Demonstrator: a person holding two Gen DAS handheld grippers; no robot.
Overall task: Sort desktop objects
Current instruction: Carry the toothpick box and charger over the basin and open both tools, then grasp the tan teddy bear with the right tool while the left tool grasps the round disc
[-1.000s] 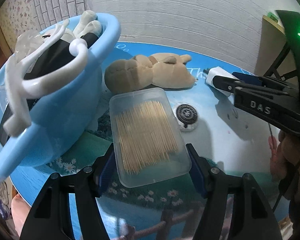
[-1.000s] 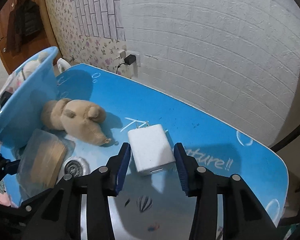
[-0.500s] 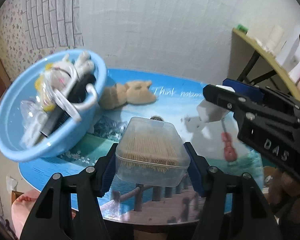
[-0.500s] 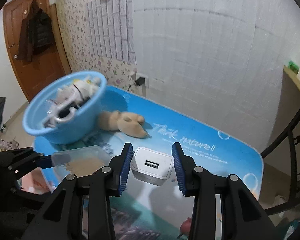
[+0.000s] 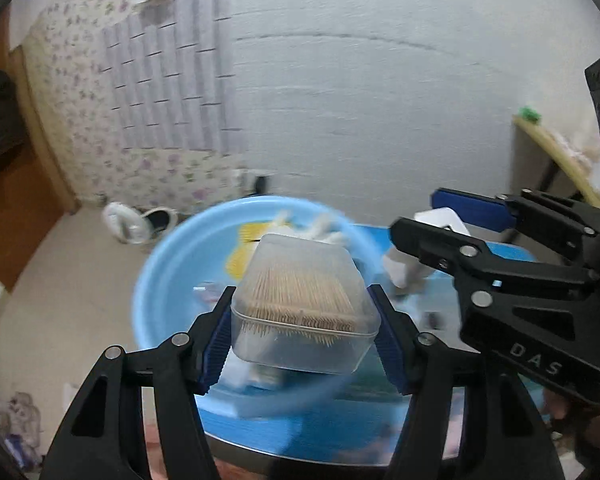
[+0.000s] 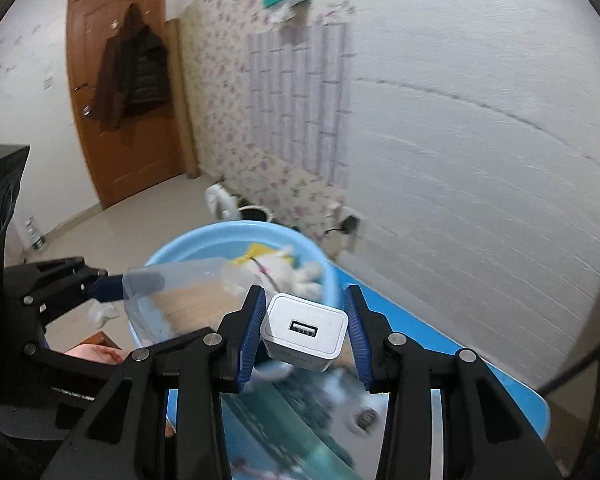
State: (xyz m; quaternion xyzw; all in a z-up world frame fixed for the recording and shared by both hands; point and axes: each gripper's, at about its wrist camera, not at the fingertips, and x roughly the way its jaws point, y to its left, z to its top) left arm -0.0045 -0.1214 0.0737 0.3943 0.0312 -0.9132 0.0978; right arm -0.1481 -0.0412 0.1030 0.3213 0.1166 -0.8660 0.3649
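Toothpick box [image 5: 305,304] clamped in left gripper [image 5: 302,338], above blue basin [image 5: 168,280]

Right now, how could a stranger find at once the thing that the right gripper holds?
Find the blue basin on the table. In front of it the right gripper clamps a white charger cube. Only it shows a USB port, unlike the clear toothpick box beside it.

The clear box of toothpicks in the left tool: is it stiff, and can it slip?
The toothpick box looks like rigid plastic, so it probably holds its shape. Its smooth walls may slip between the left tool pads. The loose sticks likely shift when it tilts.
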